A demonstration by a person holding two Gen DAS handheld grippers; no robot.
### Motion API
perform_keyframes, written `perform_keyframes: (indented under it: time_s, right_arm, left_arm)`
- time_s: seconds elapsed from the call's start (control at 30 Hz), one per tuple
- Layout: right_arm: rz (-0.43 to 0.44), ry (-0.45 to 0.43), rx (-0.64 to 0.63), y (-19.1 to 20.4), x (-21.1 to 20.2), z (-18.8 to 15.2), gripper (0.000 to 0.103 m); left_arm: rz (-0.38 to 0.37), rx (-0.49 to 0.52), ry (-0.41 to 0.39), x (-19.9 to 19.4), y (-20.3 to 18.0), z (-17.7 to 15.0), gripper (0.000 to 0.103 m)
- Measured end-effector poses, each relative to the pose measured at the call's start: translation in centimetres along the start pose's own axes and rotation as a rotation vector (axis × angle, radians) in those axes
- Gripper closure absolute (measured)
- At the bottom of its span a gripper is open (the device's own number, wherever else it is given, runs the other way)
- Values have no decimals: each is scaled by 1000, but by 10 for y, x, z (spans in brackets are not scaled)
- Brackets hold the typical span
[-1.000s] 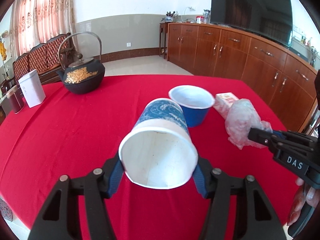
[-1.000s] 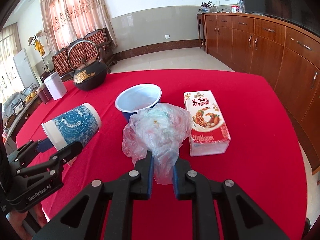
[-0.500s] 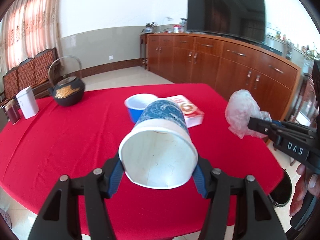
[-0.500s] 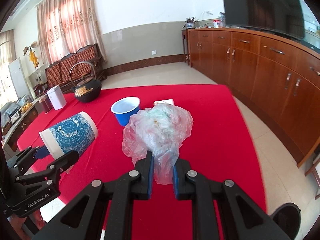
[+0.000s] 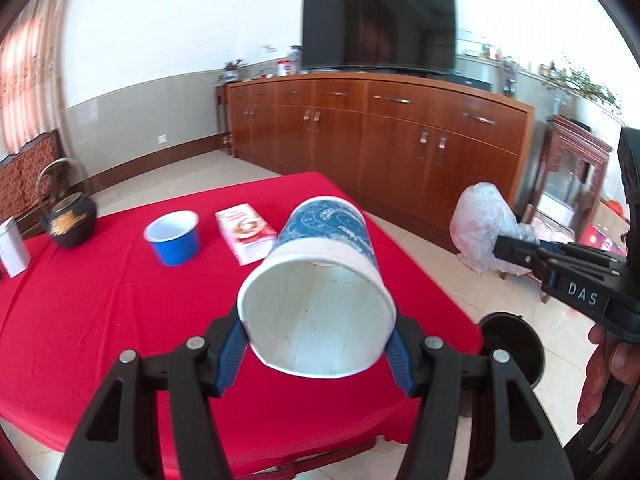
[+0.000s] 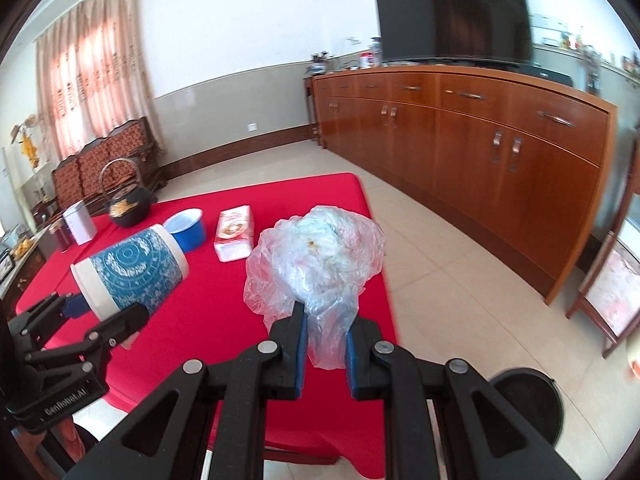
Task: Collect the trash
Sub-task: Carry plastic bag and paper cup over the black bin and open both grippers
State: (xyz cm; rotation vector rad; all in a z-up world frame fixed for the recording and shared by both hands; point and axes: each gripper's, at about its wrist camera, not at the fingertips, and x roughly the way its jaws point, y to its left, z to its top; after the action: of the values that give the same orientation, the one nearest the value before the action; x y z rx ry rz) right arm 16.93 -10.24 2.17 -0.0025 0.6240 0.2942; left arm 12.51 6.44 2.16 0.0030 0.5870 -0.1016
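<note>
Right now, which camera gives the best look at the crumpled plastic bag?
The right wrist view: the plastic bag fills the middle of the frame, pinched in the right gripper, with scraps visible inside. The left wrist view shows the same bag only small and from the side, near the right edge.

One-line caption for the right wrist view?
Right gripper clamps a crumpled plastic bag beside the red table.

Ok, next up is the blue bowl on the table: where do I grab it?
Pinch the rim of the blue bowl from above, one finger inside and one outside. It stands upright with its mouth open, and its wall looks thin. The carton lies close beside it, so come in on the side away from that.
</note>
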Motion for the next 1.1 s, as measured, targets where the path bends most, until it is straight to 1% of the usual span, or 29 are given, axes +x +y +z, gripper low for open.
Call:
perform_keyframes:
  time_s: [0.3,0.47,0.6,0.83,1.1]
  right_arm:
    - [-114,-6,72,-76,-39,-24,87]
    - [-168,4,109,-114,-51,-37,87]
    - [-211,22,147,-147,-59,-53,87]
    - [-275,48,189,-193,-75,-80,87]
    - [-326,98,226,-235,-78,-109,87]
  left_arm:
    - [-106,80,1,13,-62,8,41]
    - [-156,130,11,18,-95,8,41]
    - [-197,162,29,26,-122,4,41]
    - [-272,220,65,40,-170,-6,41]
    - [-321,261,125,64,-210,-21,41]
